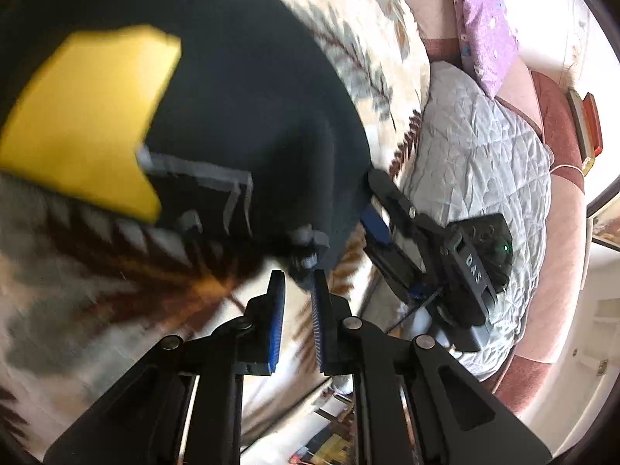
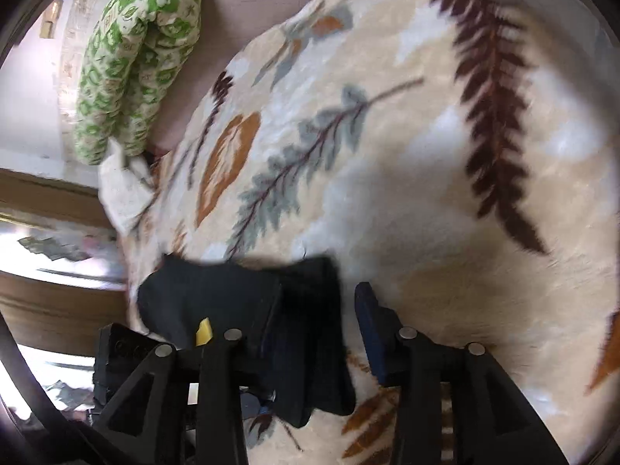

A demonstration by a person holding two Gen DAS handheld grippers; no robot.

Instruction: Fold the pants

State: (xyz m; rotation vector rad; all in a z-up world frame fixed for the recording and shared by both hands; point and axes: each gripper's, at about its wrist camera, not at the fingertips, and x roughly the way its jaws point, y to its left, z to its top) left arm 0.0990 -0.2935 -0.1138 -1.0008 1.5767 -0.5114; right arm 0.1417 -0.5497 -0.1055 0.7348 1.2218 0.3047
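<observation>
Black pants (image 1: 248,89) with a yellow patch and grey trim, bunched on the leaf-patterned blanket (image 2: 387,155).

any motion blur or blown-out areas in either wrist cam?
Left wrist view: yellow patch on the pants and the leaf blanket smear with motion blur; window side at right blown out. Right wrist view: blanket softly blurred, strong fisheye curvature, no glare.

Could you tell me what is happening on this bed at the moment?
A person with a hand-held gripper in each hand is folding black pants with a yellow patch on a leaf-patterned blanket. The left gripper is shut at the fabric's edge. The right gripper has its jaws apart, with dark fabric lying between them, not pinched.
</observation>
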